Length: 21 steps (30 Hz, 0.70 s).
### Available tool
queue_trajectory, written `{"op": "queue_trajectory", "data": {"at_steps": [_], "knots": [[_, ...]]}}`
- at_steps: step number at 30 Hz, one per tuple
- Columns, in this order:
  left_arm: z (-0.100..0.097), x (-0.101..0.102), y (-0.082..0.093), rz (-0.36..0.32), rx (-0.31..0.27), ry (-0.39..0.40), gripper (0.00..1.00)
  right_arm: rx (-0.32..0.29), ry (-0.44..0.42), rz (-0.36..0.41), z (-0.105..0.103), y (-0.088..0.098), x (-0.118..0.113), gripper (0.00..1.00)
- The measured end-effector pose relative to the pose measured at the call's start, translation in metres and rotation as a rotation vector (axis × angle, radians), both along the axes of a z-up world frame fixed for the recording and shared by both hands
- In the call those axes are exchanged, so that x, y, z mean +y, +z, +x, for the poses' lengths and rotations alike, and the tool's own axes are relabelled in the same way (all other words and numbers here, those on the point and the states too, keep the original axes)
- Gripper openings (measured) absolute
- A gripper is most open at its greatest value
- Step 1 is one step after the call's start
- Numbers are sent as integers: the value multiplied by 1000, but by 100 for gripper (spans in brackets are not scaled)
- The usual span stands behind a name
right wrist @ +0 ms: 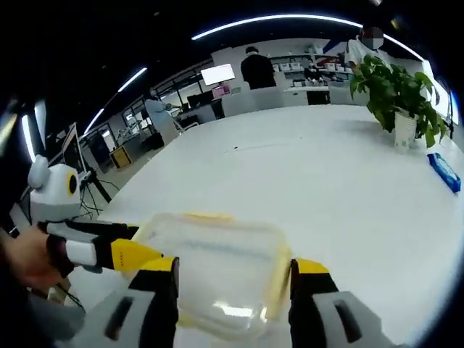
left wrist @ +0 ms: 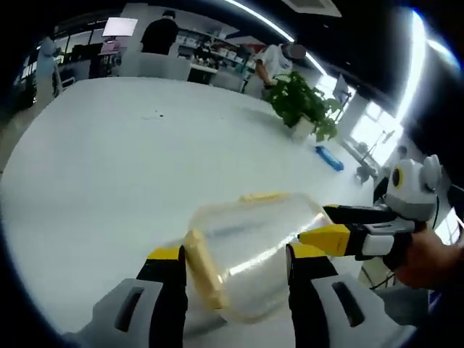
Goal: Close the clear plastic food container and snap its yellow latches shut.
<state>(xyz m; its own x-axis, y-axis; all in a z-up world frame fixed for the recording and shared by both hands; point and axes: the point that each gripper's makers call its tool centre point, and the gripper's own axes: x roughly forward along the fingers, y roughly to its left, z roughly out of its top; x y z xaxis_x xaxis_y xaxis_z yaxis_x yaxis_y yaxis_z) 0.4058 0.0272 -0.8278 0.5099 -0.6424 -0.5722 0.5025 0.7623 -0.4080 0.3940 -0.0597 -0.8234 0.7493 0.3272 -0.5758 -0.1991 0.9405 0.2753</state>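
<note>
Left gripper view: left gripper (left wrist: 235,262) spread open, container (left wrist: 250,255) on the table (left wrist: 109,167) between its jaws, a yellow latch (left wrist: 202,268) by the left jaw. Right gripper (left wrist: 341,230) reaches in from the right, touching the container's edge.

Right gripper view: right gripper (right wrist: 233,275) open, container (right wrist: 214,268) between jaws; left gripper (right wrist: 116,246) at its left side. Plant (right wrist: 395,90) far right.

Grey tool (left wrist: 235,272) bodies, yellow-tipped black jaws
</note>
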Motion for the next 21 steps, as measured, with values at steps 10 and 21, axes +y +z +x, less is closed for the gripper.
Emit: {"op": "queue_trajectory", "data": {"at_steps": [10,21], "knots": [[8,-4,-2,-21,44,71,54,-44,-78,41,-2,0,-9,60],[6,-8,-4,-27,36,103,55,-6,-95,86,-7,-5,-5,54]]}}
